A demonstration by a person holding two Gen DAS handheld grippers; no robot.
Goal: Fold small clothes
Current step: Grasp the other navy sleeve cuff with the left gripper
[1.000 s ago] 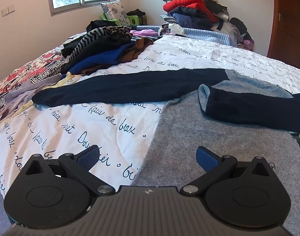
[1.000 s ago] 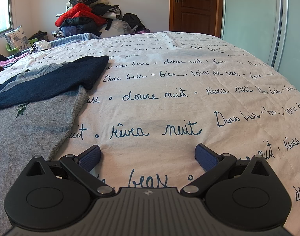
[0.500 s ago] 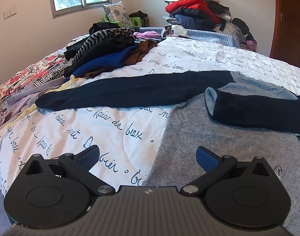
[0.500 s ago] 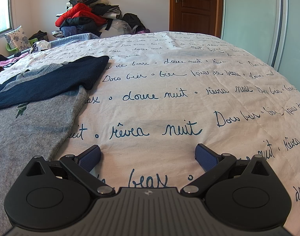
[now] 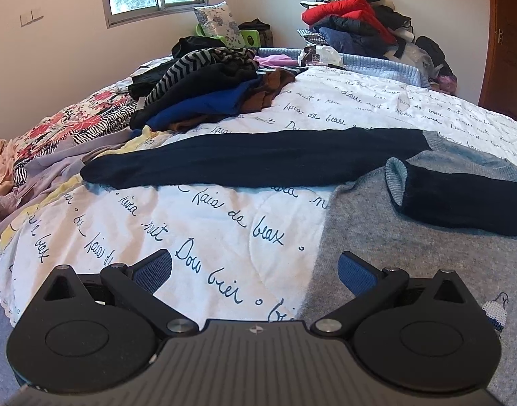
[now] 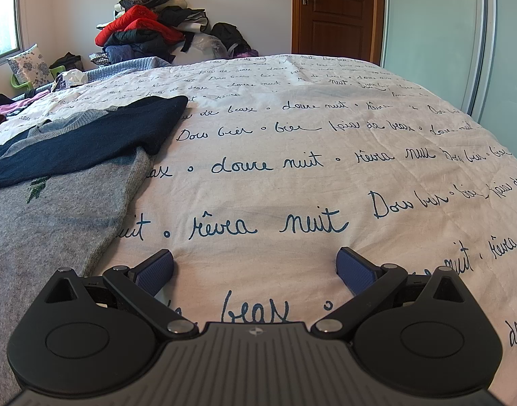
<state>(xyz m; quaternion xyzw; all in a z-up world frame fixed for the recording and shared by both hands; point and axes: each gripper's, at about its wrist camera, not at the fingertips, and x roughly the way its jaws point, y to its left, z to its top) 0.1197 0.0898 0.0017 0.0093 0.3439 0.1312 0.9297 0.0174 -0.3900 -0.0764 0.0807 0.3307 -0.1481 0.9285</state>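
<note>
Over the bed's (image 5: 224, 223) near edge – left gripper (image 5: 255, 272) level, fingers spread, empty, beside the grey sweater (image 5: 410, 247); right gripper (image 6: 255, 270) likewise – released.

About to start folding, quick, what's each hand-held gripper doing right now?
Left hand-held gripper: open, holding nothing.
Right hand-held gripper: open, holding nothing.

Sweater (image 5: 410, 257): fuzzy grey knit, navy sleeves. Quilt (image 6: 326, 176): smooth stitched cotton, printed script. Left gripper (image 5: 255, 270): matt black plastic, ribbed blue pads (image 5: 153, 272), shiny metal pivots. Door (image 6: 336, 10): glossy wood.
</note>
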